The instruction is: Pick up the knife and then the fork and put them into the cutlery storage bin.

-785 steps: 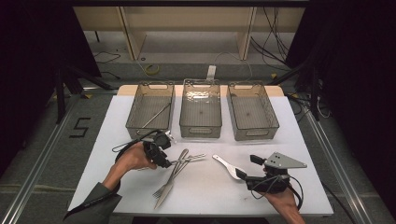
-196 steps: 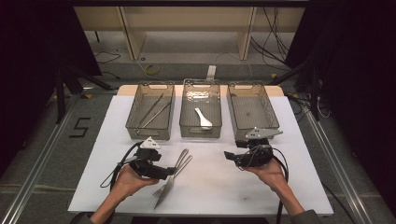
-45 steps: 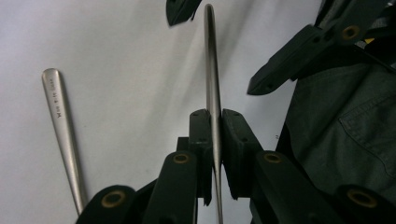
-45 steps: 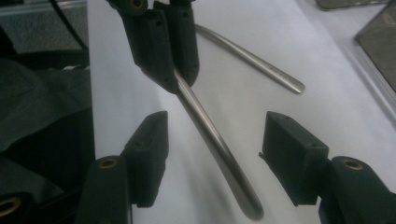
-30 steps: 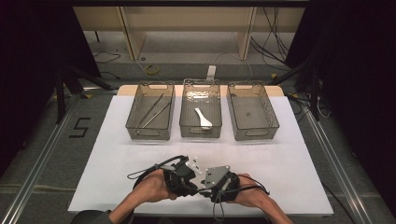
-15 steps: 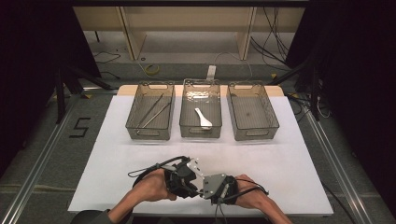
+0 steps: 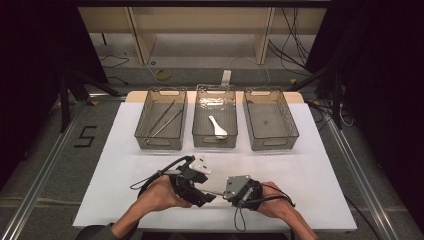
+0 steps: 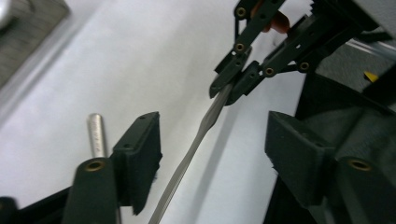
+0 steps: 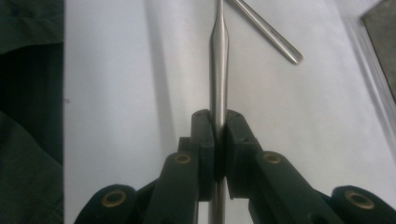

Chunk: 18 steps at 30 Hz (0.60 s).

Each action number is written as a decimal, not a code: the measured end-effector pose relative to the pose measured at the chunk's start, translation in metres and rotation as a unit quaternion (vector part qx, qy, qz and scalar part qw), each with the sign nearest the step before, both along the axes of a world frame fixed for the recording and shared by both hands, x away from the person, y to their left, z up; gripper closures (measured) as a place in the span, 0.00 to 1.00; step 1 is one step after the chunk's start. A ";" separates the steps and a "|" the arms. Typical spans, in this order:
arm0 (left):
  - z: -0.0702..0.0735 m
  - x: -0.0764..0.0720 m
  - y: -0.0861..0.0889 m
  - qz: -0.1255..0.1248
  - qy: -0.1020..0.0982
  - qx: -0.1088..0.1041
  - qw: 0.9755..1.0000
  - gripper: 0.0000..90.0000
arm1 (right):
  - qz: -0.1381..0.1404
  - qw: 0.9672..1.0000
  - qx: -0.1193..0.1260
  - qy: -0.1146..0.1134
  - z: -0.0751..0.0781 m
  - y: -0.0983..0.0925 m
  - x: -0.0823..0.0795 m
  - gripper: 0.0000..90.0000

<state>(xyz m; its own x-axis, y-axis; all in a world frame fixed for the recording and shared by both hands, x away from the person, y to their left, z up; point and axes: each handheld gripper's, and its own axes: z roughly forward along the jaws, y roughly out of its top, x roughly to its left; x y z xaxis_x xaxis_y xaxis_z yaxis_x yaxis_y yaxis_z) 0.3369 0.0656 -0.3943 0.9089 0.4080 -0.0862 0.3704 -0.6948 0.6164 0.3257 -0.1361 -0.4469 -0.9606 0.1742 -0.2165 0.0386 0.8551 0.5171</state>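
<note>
Handover of a metal utensil between two hand-held grippers, low centre of the high view.

Right gripper [image 9: 215, 140] is clamped on the flat steel utensil handle [image 9: 218, 70]; in the left gripper view the same handle [image 8: 198, 137] runs diagonally between the left gripper [image 8: 212, 154] jaws, which have just been opening and stand wide, pads clear of the metal. A second steel handle [image 9: 268, 32] lies on the white table [image 7: 310, 165], upper right of the right gripper view. Three grey bins at upper centre: left bin [image 7: 142, 132] holds tongs, middle bin [image 7: 200, 135] a white spoon [image 7: 217, 127].
</note>
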 end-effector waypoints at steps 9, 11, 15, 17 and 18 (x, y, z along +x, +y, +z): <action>0.017 0.009 0.021 0.057 -0.033 -0.076 0.995 0.30 | -0.077 0.997 -0.001 -0.005 0.004 -0.019 0.016 0.94; 0.017 0.010 0.025 0.070 -0.042 -0.089 0.993 0.28 | -0.097 0.995 0.003 -0.006 0.007 -0.025 0.020 0.94; 0.013 0.014 0.034 0.087 -0.055 -0.118 0.988 0.26 | -0.137 0.990 0.019 -0.005 0.012 -0.039 0.029 0.94; 0.009 0.016 0.039 0.098 -0.061 -0.126 0.985 0.26 | -0.158 0.987 0.025 -0.004 0.015 -0.046 0.032 0.94; 0.007 0.017 0.043 0.106 -0.063 -0.131 0.984 0.26 | -0.167 0.986 0.030 -0.004 0.016 -0.050 0.034 0.94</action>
